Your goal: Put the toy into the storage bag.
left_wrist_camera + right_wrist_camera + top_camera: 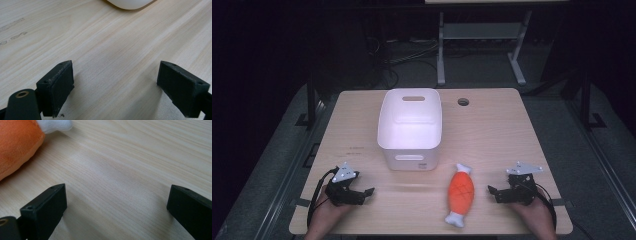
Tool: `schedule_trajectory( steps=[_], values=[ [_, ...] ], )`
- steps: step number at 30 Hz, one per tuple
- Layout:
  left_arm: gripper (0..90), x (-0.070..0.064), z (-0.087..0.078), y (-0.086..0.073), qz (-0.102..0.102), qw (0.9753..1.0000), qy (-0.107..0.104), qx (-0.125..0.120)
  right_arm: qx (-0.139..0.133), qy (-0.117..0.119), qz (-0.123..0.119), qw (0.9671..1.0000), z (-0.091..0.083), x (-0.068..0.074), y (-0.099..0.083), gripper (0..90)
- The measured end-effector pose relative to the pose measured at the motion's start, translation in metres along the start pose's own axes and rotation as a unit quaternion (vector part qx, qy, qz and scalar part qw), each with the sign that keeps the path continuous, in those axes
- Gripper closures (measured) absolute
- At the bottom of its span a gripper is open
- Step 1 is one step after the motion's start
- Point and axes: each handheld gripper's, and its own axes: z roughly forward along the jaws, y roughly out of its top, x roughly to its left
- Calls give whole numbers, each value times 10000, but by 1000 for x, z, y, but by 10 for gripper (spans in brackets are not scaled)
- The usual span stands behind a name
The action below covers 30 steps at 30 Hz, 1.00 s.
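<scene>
1. The plush toy (460, 194), an orange meat-on-the-bone shape with white bone ends, lies flat on the worktop (492, 125) just beside the right hand-held gripper (493, 191), on the side its jaws face, with a small gap of bare wood between them.
2. In the right gripper view the plush toy (17, 145) sits ahead of and beside the left-hand jaw, its orange body and one white end showing, touching neither jaw.
3. The right hand-held gripper (115, 207) has its jaws spread wide with nothing but bare wood grain between them; it rests low over the worktop (130, 157) near its front edge.
4. The left hand-held gripper (367, 192) sits well apart from the toy, on the far side of it from the right one, its jaws pointing towards the toy.
5. In the left gripper view the left hand-held gripper (115, 87) also has its jaws wide apart and holds nothing, only worktop (100, 50) between them.
6. The white bin (410, 128), an open tub with slot handles, stands upright on the worktop beyond both hand-held grippers, between them and nearer the left one; its rounded lower edge (130, 3) shows ahead of the left jaws.
7. A round cable hole (463, 102) lies in the worktop beside the bin's far corner.
</scene>
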Motion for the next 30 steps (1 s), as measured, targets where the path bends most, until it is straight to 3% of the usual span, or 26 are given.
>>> schedule_trajectory(
  steps=[5,6,8,10,18,19,30],
  values=[
    [129,0,0,0,1,10000,2,0,-28,-9,3,10000,-1,-1,0,63],
    [130,0,0,0,-1,10000,1,-1,-26,-19,7,10000,-2,-2,0,88],
    [130,0,0,0,0,10000,1,0,2,-35,88,10000,-6,-5,2,223],
    [130,0,0,0,1,10000,2,0,11,-29,100,9999,-7,-5,3,261],
    [131,0,0,0,-2,10000,4,0,-23,208,-18,9998,-15,-1,13,791],
    [131,0,0,0,2,10000,5,4,-31,275,-46,9996,-15,1,16,895],
    [130,0,0,0,0,10000,3,-1,-43,688,-164,9975,-10,5,36,898]
  ],
)
